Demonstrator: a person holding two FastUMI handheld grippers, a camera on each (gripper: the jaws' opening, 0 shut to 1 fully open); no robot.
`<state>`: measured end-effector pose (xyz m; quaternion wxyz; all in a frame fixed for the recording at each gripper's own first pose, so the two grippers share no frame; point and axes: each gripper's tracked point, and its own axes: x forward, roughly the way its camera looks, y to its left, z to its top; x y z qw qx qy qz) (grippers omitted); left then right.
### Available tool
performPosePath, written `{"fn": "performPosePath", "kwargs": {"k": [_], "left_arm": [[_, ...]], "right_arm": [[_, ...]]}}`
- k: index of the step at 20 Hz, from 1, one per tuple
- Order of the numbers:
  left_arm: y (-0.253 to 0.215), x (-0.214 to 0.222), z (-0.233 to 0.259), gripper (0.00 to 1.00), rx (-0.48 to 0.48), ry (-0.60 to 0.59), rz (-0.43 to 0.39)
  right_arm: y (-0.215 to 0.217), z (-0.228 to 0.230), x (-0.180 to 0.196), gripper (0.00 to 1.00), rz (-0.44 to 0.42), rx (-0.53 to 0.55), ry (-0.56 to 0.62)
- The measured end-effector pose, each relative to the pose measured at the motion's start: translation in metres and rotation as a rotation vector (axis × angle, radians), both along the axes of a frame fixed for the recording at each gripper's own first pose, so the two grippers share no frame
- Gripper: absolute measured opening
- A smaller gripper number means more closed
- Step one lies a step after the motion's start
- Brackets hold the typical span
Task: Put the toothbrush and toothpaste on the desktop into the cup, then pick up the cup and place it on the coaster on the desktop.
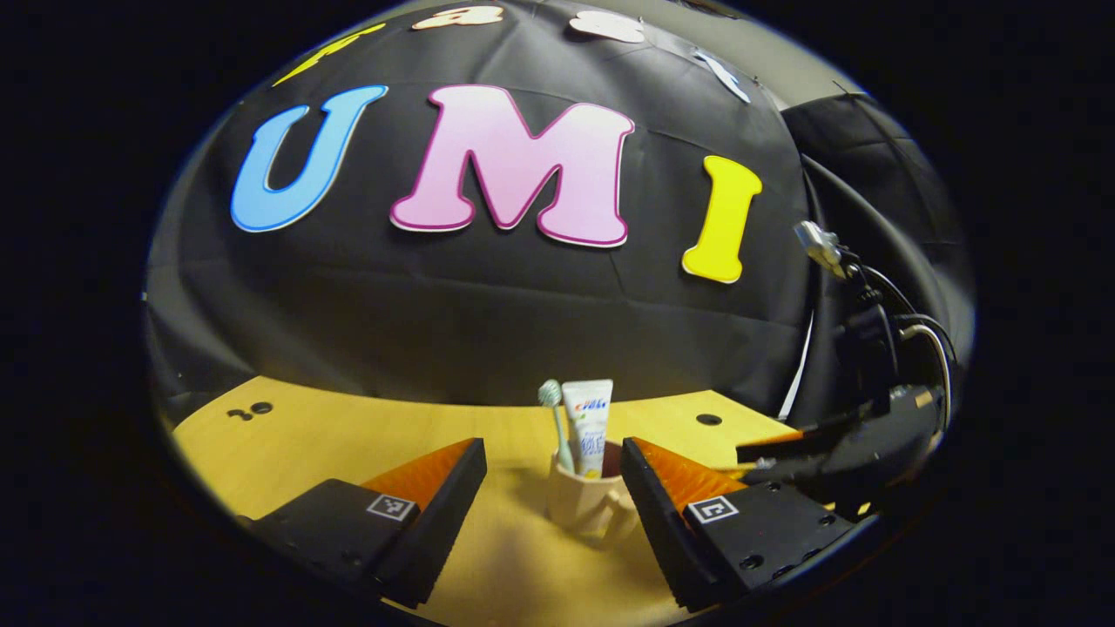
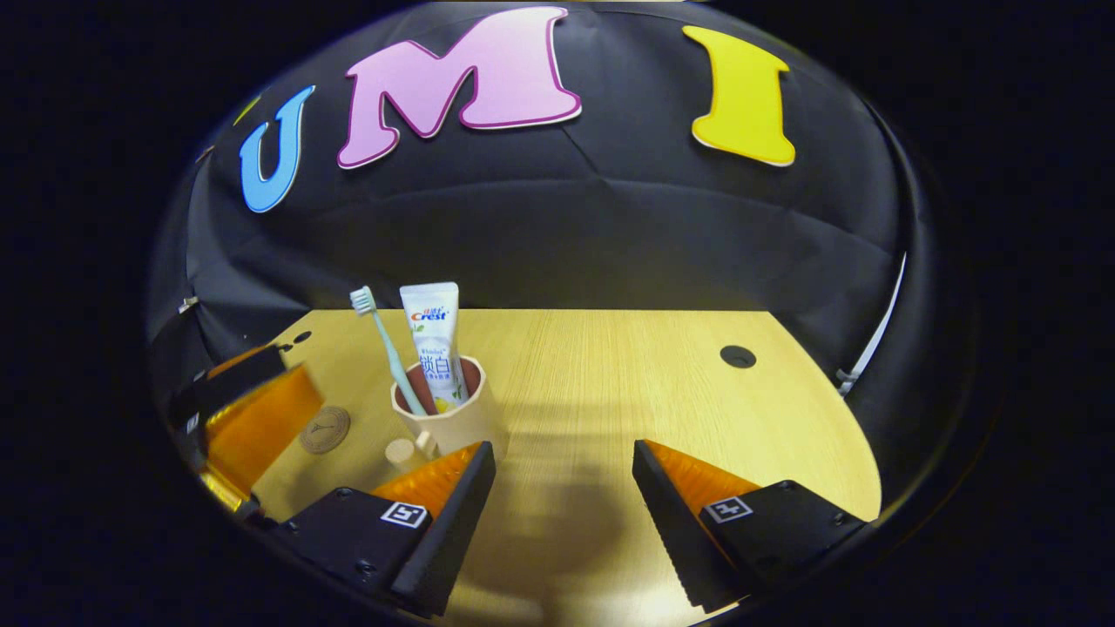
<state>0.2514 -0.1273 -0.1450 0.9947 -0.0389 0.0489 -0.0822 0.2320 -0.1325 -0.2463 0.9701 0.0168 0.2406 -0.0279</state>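
Left gripper view: left gripper point(image 1: 553, 488) jaws open, cup point(image 1: 585, 505) on the desk point(image 1: 305, 444) between the fingers, nearer the right one, untouched. Toothbrush point(image 1: 554, 418) and toothpaste point(image 1: 589, 427) stand in it. Right gripper point(image 1: 836, 453) at far right, partly cut off. Right gripper view: right gripper point(image 2: 562, 505) jaws open, empty; cup point(image 2: 453, 414) just past its left finger, handle half hidden. Coaster point(image 2: 325, 429) left of the cup, bare. Left gripper point(image 2: 248, 409) blurred at the edge.
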Motion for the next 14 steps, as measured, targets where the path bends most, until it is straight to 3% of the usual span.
{"fn": "performPosePath", "kwargs": {"k": [5,14], "left_arm": [[0.004,-0.069,-0.03,0.98,-0.052,0.132,0.075],[0.011,-0.113,-0.02,0.98,-0.01,0.2,0.02]], "right_arm": [[0.024,0.017,0.009,0.98,0.043,0.008,0.019],[0.065,0.004,0.032,0.97,0.065,0.124,0.243]]}}
